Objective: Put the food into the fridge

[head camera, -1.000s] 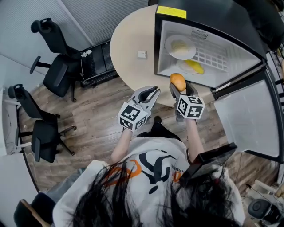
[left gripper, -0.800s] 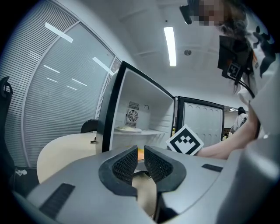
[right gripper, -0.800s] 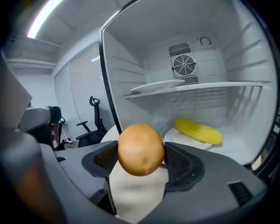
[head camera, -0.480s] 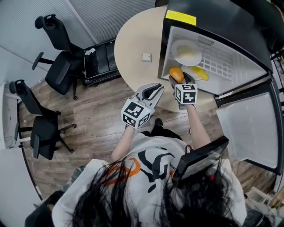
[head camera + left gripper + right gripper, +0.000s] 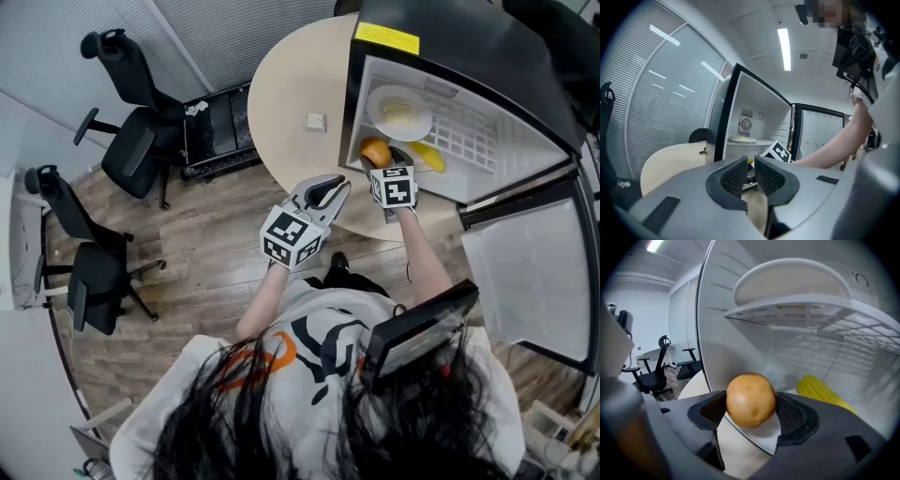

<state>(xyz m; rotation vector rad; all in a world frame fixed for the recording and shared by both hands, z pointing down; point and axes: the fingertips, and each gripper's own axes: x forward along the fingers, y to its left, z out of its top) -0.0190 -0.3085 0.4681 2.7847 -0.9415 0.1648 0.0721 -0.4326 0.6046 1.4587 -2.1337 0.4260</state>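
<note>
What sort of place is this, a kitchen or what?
Most likely an office or meeting room, not a kitchen: black swivel office chairs on wood-look flooring, a round beige table bearing a small black fridge, and grey slatted blinds.

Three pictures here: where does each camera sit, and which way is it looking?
Head view: on the person's head, looking steeply down at open fridge, table, both forearms, left gripper, right gripper.
Left gripper view: rides the left gripper, looking along its nearly shut, empty jaws toward the fridge; right forearm shows.
Right gripper view: on the right gripper, looking into the fridge past the orange it grips.
Shared: head and right gripper views both show orange, corn cob, plate.
</note>
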